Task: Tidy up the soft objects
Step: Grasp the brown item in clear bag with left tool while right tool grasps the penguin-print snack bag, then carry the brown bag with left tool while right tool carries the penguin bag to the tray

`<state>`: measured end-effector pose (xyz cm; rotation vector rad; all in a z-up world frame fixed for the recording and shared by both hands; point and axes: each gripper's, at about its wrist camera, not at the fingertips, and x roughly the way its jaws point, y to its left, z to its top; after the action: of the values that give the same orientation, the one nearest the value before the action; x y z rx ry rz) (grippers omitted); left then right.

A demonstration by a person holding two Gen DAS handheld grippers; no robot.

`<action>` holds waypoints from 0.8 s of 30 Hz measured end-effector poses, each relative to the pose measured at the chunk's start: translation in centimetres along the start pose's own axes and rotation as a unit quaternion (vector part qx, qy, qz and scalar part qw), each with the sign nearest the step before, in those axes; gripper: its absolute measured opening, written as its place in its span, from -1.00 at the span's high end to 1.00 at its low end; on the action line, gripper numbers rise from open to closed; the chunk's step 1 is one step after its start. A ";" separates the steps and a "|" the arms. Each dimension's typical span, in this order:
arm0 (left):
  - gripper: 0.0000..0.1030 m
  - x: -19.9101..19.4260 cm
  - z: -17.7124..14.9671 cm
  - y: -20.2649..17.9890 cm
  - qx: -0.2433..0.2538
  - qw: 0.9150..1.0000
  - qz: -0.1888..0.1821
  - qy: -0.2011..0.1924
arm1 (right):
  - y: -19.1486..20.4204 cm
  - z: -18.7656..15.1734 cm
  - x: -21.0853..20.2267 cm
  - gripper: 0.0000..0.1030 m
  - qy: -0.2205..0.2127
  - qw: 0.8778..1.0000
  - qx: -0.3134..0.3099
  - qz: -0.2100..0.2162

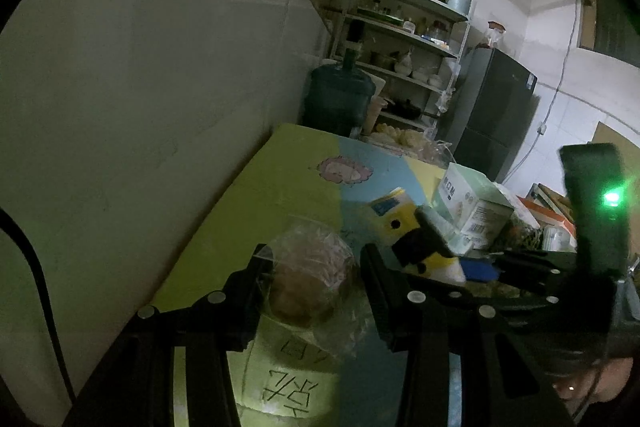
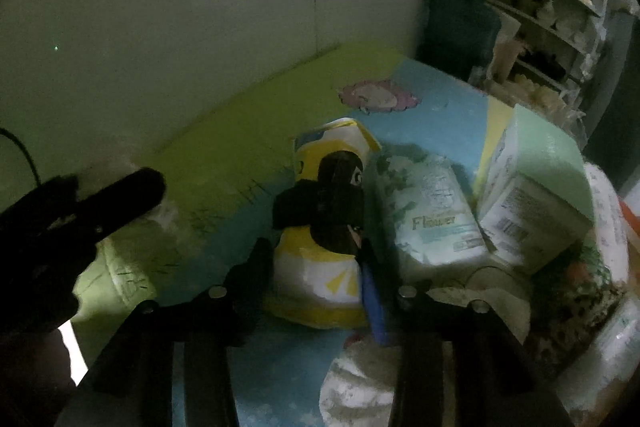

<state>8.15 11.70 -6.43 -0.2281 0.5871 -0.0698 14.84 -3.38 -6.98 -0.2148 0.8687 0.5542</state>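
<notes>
In the left wrist view my left gripper [image 1: 312, 267] holds a brown bun wrapped in clear plastic [image 1: 310, 283] between its fingers, above a paper label with handwriting [image 1: 288, 383]. My right gripper [image 2: 316, 259] is closed around a yellow, white and black soft pack [image 2: 320, 227] standing on the mat. That pack shows in the left wrist view too [image 1: 416, 239], with the right gripper [image 1: 440, 255] on it. The left gripper shows dark and blurred at the left of the right wrist view [image 2: 116, 195].
A green, blue and yellow play mat [image 1: 280, 179] covers the surface beside a wall. A tissue pack marked Flower [image 2: 432, 215], a green-topped box [image 2: 536, 187], a patterned cloth [image 2: 576, 291] and white soft packs lie at the right. A water jug [image 1: 338, 99], shelves and a fridge [image 1: 496, 115] stand behind.
</notes>
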 end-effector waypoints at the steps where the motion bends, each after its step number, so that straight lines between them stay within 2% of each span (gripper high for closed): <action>1: 0.11 0.0 0.2 -0.2 0.002 1.000 0.000 -0.001 | -0.1 0.0 -0.5 0.17 -0.008 1.000 0.004 0.002; 12: 0.11 -0.6 1.6 -3.2 0.030 0.999 -0.006 -0.013 | -2.4 -0.3 -6.9 0.17 -0.088 0.995 0.037 -0.015; 24: 0.11 -1.0 3.3 -10.2 0.082 0.996 -0.037 -0.027 | -7.4 -3.2 -15.0 0.17 -0.149 0.983 0.087 -0.060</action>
<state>9.21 2.58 -0.84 -0.0918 0.5167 -0.1828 8.96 -16.43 2.28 -0.0219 0.6034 0.3827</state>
